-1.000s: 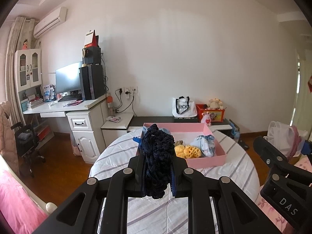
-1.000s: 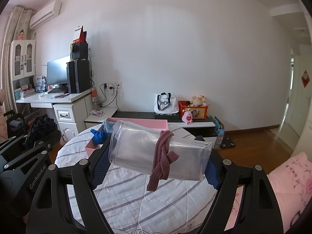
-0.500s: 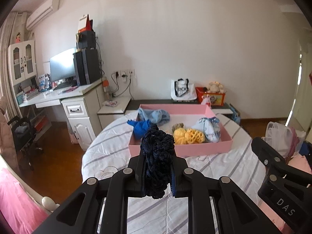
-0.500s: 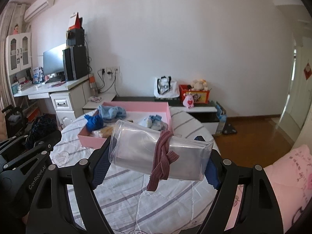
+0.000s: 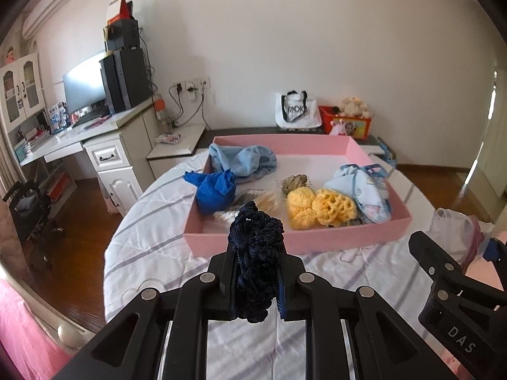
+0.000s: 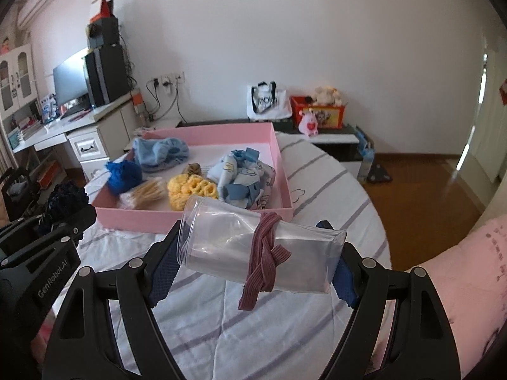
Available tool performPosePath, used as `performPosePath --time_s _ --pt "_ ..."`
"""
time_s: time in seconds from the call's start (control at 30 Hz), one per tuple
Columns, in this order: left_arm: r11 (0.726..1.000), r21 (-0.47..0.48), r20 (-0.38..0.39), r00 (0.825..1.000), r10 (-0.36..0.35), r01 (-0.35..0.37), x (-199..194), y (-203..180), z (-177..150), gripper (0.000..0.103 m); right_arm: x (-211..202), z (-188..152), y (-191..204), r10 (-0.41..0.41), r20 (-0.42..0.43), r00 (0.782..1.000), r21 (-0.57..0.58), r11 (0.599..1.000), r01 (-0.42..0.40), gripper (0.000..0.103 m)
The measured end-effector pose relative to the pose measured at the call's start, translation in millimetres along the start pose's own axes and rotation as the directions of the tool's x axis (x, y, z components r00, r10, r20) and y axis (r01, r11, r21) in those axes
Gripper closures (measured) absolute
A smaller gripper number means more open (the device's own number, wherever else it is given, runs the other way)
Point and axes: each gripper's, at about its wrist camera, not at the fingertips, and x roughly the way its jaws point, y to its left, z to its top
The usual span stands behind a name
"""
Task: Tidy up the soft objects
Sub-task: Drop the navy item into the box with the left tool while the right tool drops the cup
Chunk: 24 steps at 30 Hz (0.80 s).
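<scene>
Left gripper (image 5: 253, 285) clamped on dark navy scrunchie (image 5: 256, 253); pink tray (image 5: 298, 240) dead ahead at 12 o'clock, long axis crosswise, left nearer. Right gripper (image 6: 253, 272) squeezing clear tube (image 6: 259, 250), maroon band (image 6: 263, 262) wrapped around. Writing: "GenRobot.AI", "DAS"; bag text unclear, maybe "RADIO".

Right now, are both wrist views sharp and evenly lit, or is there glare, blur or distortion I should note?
Left wrist view: strong fisheye bend, dark corner vignette, blown-out doorway on the right; dark navy knitted bundle and pink rectangular tray sharp. Right wrist view: same bend, bright doorway; clear plastic jar shows soft reflections, no blur.
</scene>
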Motion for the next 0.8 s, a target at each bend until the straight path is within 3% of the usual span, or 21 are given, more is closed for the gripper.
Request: performPosePath --time_s 0.4,0.57,0.7,0.8 --pt "0.999 0.02 -0.047 0.998 -0.042 0.043 67.0 11.3 49.5 0.088 48.2 39.4 -4.3 -0.026 -0.027 0.999 0.0 1.0 0.026 0.025" --pt "0.994 0.027 -0.094 0.99 -0.103 0.106 96.9 16.6 73.9 0.088 60.7 61.0 -1.0 -0.048 -0.014 0.999 -0.029 0.998 0.048 0.025" --pt "0.995 0.056 -0.099 0.992 -0.079 0.085 115.8 15.2 86.4 0.088 73.1 78.1 0.6 -0.055 -0.01 0.998 -0.054 0.997 0.054 0.025" --pt "0.993 0.055 -0.136 0.986 -0.1 0.108 134.9 13.1 94.3 0.088 84.8 89.1 3.1 -0.054 -0.009 0.999 -0.072 0.996 0.053 0.025"
